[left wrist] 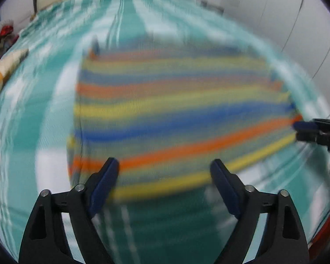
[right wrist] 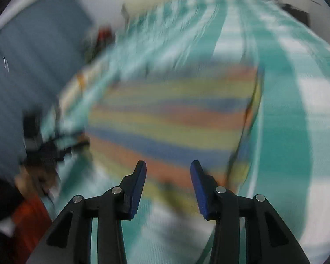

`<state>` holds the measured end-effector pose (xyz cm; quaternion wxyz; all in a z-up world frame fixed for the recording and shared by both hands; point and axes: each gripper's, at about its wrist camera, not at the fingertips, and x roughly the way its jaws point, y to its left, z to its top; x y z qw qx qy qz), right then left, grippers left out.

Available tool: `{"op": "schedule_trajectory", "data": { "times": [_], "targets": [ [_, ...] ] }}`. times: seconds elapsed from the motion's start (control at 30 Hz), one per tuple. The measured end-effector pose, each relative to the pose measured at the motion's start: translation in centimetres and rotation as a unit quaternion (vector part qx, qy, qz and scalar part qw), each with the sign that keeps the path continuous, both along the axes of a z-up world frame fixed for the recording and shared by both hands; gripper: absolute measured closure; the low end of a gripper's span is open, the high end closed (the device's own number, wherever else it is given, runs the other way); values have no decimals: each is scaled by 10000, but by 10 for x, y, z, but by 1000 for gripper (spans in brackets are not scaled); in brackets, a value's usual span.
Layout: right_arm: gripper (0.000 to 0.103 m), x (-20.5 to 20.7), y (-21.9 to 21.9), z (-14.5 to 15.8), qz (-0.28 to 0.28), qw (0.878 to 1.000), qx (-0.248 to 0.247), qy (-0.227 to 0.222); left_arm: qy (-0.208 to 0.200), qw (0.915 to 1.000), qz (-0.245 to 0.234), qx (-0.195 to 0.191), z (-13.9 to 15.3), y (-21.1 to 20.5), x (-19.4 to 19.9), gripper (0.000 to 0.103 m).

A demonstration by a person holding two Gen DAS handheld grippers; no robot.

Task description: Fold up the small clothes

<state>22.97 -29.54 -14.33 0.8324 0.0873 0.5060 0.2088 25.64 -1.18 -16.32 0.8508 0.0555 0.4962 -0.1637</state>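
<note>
The striped garment (left wrist: 182, 114) lies flat as a rectangle on the teal checked bed sheet (left wrist: 125, 28), just ahead of both tongs. The left tongs (left wrist: 165, 167) gape wide and the right tongs (right wrist: 168, 169) stand partly apart, neither gripping anything. Both views are smeared, so a hurried pinch may miss the near hem, catch the sheet underneath, or drag the cloth askew.
</note>
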Motion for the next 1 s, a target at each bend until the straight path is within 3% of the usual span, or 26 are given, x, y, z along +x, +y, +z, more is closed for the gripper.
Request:
{"op": "schedule_trajectory", "data": {
  "times": [0.03, 0.07, 0.2, 0.27, 0.4, 0.57, 0.67, 0.8, 1.0],
  "targets": [
    [69, -8, 3, -17, -43, 9991, -339, 252, -121, 9999, 56, 27, 1, 3, -7, 16],
    [73, -19, -2, -21, -210, 9989, -392, 129, -155, 9998, 125, 33, 5, 6, -12, 17],
    [73, -45, -17, -1, -825, 9957, -414, -54, -95, 9986, 454, -261, 26, 22, -45, 14],
    [71, -64, -15, 9, -912, 9938, -593, -238, -239, 9980, 569, -144, 30, 22, -61, 9],
    [45, -100, -6, 18, -1168, 9874, -919, -546, -400, 9959, 769, 263, 23, 9, -89, 7],
    [41, -138, 2, 12, -1511, 9763, -1392, -680, -354, 9947, 894, 376, 4, 0, -112, 5],
    [22, -145, 8, -1, -1491, 9731, -1616, -679, -356, 9942, 951, 349, -9, -2, -120, 1],
    [16, -149, 16, -17, -1402, 9679, -1906, -847, -377, 9945, 881, 427, -15, -6, -121, 1],
    [11, -151, 12, -25, -1531, 9681, -1769, -899, -383, 9943, 876, 474, -19, -7, -122, 1]
  ]
}}
